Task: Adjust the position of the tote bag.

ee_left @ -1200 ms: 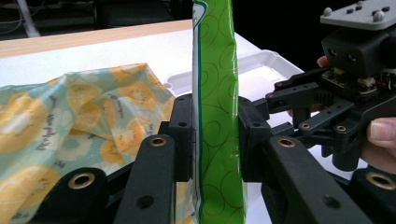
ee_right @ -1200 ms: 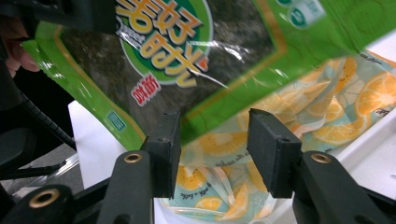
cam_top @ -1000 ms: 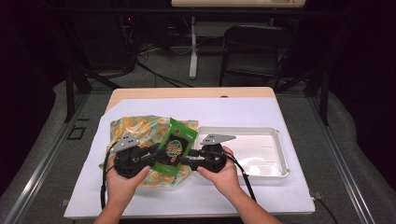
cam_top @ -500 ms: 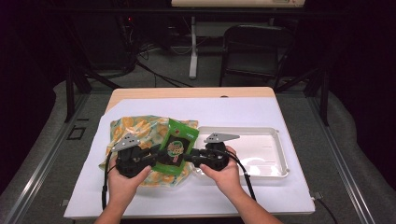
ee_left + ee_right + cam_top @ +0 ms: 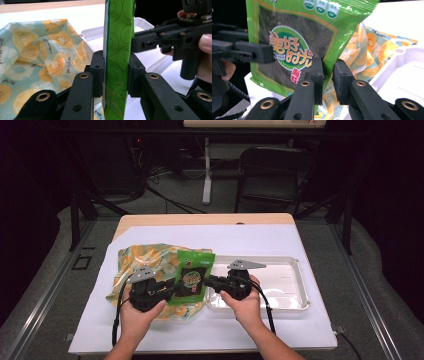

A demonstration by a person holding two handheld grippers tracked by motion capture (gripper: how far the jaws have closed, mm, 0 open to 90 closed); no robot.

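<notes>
A green seaweed snack packet is held upright over a citrus-print cloth bag. My left gripper is shut on the packet's left edge. In the left gripper view both pads press the packet between them, and my left gripper has the other gripper's jaws just beyond it. My right gripper comes in from the right. Its jaws have just been closing, and in the right gripper view my right gripper straddles the packet's lower right edge with a gap still showing between the pads.
A white plastic tray lies at the right, beside the right hand. The cloth bag is crumpled beneath and behind the packet. A white sheet covers the wooden table. A dark chair stands beyond the far edge.
The right gripper's jaws have narrowed around the packet's edge. The packet has tipped a little more upright between the two grippers. Both hands stay where they were.
</notes>
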